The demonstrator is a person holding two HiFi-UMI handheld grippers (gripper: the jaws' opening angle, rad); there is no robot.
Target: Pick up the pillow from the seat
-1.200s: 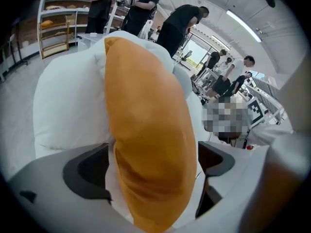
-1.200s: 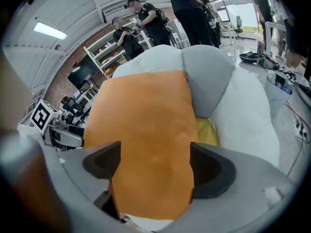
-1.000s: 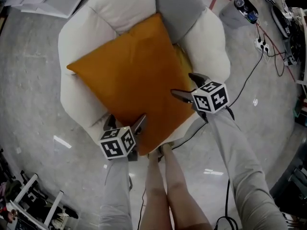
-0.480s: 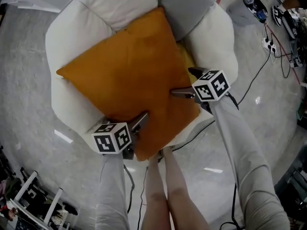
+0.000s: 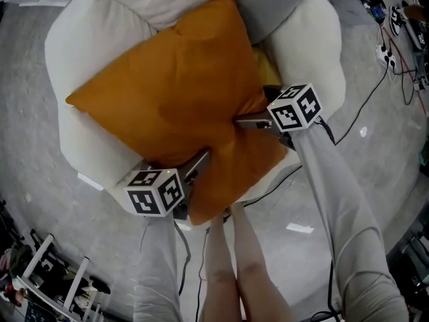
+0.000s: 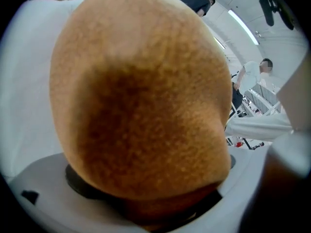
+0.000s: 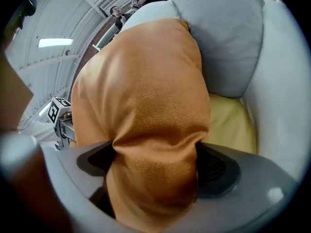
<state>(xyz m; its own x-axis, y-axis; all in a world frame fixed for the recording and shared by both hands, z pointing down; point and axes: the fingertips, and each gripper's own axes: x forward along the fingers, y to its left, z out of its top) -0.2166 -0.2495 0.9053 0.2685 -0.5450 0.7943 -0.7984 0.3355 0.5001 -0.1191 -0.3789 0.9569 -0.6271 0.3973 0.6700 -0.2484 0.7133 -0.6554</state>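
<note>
An orange pillow (image 5: 174,92) lies tilted across the seat of a white armchair (image 5: 87,39). My left gripper (image 5: 177,166) is at the pillow's near corner. That corner (image 6: 141,106) bulges between its wide-set jaws and fills the left gripper view. My right gripper (image 5: 258,106) straddles the pillow's right edge, one finger (image 5: 249,121) on top and the other behind the edge. Its jaws have just been opening. The pillow's fold (image 7: 146,106) fills the gap between them, and I see no firm pinch. My left gripper (image 7: 60,118) shows small in the right gripper view.
A grey cushion (image 5: 268,5) leans at the chair's back, and a yellow seat pad (image 7: 228,125) lies under the pillow. Cables (image 5: 348,123) and a power strip (image 5: 385,52) lie on the floor at right. A metal rack (image 5: 60,274) stands at lower left. The person's legs (image 5: 234,267) stand in front of the chair.
Both grippers have sunk onto the pillow's near edges. The right gripper's jaws have spread wider, and the pillow's edge now sits deeper between them. The pillow has not left the seat.
</note>
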